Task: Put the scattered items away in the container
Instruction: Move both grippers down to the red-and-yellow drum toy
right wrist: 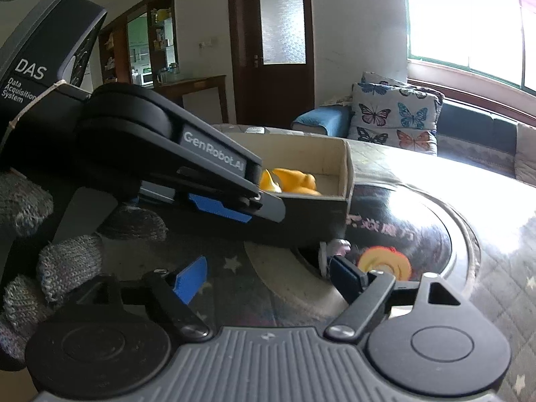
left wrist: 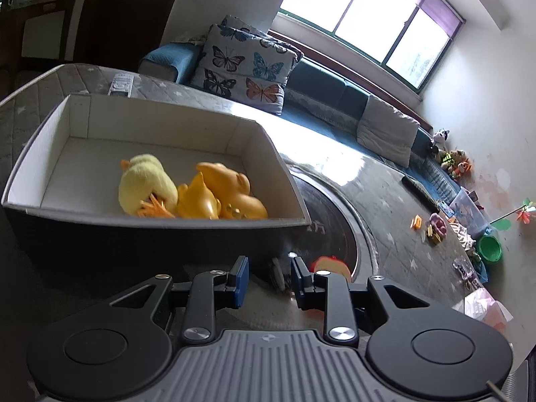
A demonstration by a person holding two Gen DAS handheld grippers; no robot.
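Grey box: white inside, on the quilted table
Contents: pale plush duck, two orange rubber ducks
Loose toy: red-yellow, outside the box
Left gripper: jaws narrowly apart, empty
Right gripper: jaws wide, empty

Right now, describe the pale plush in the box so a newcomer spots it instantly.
Find the open grey box with white walls on the quilted table. Three toys lie inside; the plush duck is leftmost. Unlike the two glossy orange rubber ducks, it is fuzzy and pale yellow.
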